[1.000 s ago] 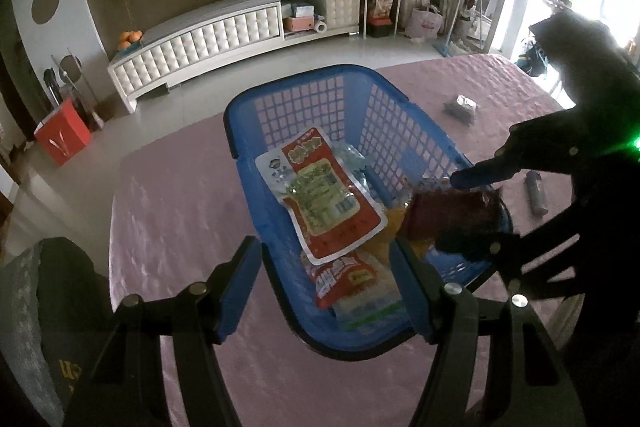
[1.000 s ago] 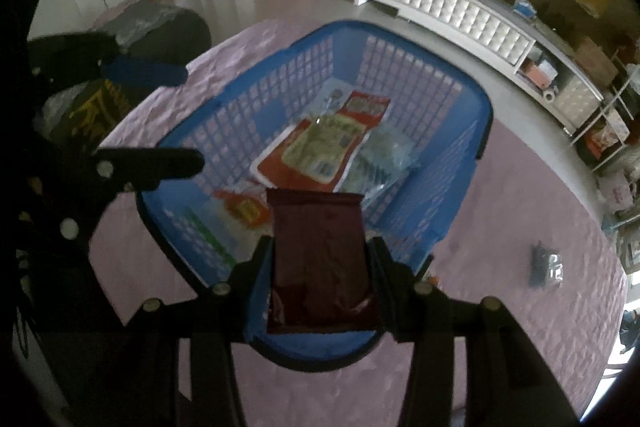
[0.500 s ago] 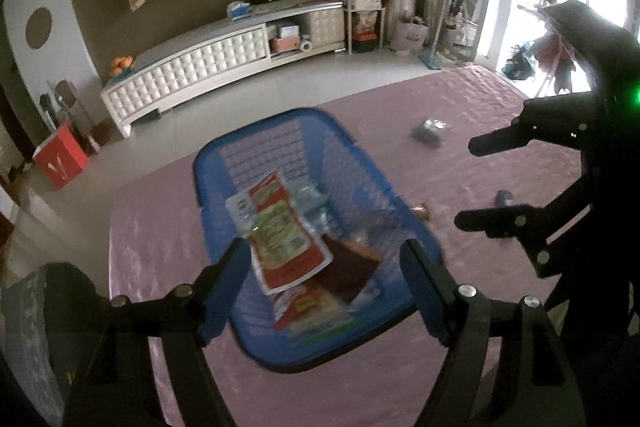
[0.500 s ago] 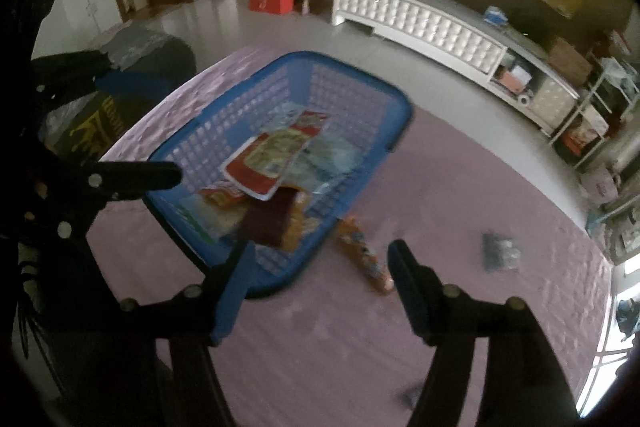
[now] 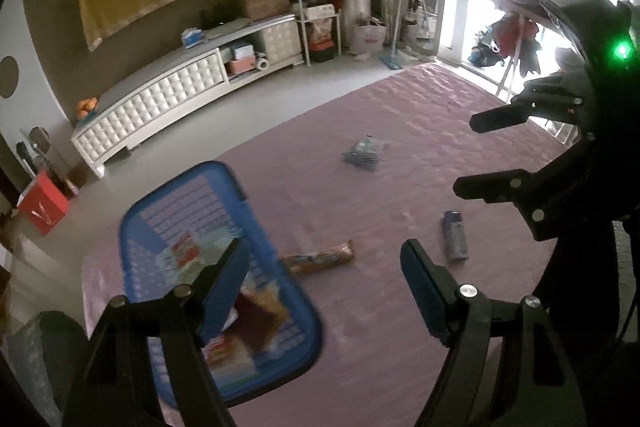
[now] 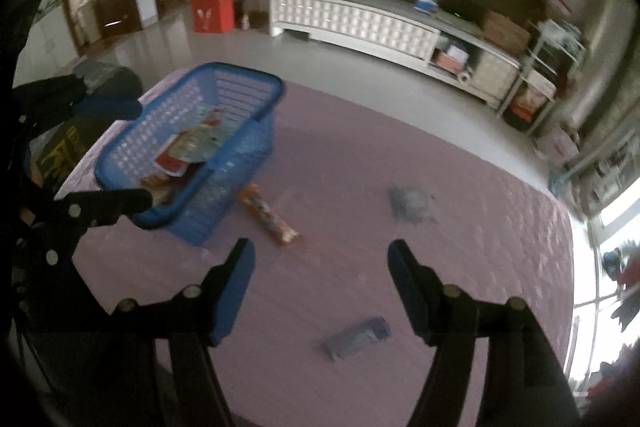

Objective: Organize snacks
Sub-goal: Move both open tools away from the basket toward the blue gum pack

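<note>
The blue basket (image 5: 180, 175) stands on the pink tablecloth with several snack packs inside, a dark red pack (image 5: 256, 319) among them. Just right of it lies an orange snack tube (image 5: 320, 259). A small blue-grey packet (image 5: 454, 235) and a grey-blue bag (image 5: 364, 153) lie farther right. My left gripper (image 5: 324, 247) hovers open and empty over the basket's right rim and the tube. My right gripper (image 6: 320, 247) hangs open and empty above bare cloth, between the orange tube (image 6: 268, 215) and the blue-grey packet (image 6: 356, 337). The basket (image 6: 240, 75) is to its left, the grey-blue bag (image 6: 412, 205) ahead.
The pink quilted tablecloth (image 5: 400, 115) ends at a far edge, with grey floor beyond. A long white cabinet (image 5: 168, 99) lines the wall and a red box (image 5: 42, 207) sits on the floor. A dark bag (image 6: 108, 83) sits off the table's left side.
The right gripper opened and let the dark red pack drop into the basket. Both grippers then rose and swung right, away from the basket, with their jaws wider.
</note>
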`<action>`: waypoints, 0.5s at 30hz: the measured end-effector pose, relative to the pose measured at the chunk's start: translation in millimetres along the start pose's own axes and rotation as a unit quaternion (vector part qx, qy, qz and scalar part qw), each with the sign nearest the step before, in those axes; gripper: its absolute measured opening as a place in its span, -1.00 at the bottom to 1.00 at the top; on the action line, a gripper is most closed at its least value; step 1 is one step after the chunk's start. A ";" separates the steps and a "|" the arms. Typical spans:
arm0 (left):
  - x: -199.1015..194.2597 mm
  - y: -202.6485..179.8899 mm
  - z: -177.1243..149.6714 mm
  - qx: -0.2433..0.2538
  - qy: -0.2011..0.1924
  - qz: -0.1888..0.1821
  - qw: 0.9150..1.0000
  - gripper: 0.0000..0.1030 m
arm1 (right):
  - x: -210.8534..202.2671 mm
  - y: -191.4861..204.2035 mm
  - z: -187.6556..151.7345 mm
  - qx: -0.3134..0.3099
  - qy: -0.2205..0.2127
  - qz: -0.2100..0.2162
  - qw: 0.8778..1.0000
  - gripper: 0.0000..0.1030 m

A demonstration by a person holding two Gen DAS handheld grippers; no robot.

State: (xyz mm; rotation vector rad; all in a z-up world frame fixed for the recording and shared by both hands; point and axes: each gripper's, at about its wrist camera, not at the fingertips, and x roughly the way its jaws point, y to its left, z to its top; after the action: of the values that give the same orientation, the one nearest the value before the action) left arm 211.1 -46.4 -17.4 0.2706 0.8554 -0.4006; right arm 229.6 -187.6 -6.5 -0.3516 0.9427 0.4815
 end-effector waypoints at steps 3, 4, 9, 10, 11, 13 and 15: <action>14.1 -17.3 3.2 0.004 0.009 -0.009 1.000 0.47 | 4.7 -17.9 -15.4 0.025 0.013 -0.009 1.000 0.42; 17.1 -21.9 3.5 0.007 0.011 -0.012 1.000 0.47 | 4.7 -21.5 -19.3 0.030 0.014 -0.010 0.999 0.42; 35.1 -50.7 8.2 0.018 0.021 -0.030 0.999 0.47 | 8.4 -44.2 -42.6 0.058 0.022 -0.011 0.998 0.42; 38.2 -55.2 8.8 0.020 0.022 -0.033 0.999 0.47 | 8.9 -49.6 -48.2 0.066 0.023 -0.012 0.998 0.42; 42.0 -61.0 9.5 0.021 0.024 -0.036 0.999 0.47 | 9.7 -54.0 -53.1 0.073 0.023 -0.012 0.997 0.42; 50.8 -71.9 9.9 0.025 0.029 -0.044 0.998 0.47 | 10.6 -63.0 -64.5 0.088 0.024 -0.011 0.996 0.42; 59.9 -84.4 9.2 0.031 0.036 -0.056 0.997 0.47 | 11.0 -70.5 -77.0 0.106 0.016 -0.016 0.994 0.42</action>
State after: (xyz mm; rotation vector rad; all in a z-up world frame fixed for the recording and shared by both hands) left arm 214.9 -139.2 -64.0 0.2973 0.9320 -0.5258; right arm 220.3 -281.7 -52.0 -0.1815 1.0091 0.3439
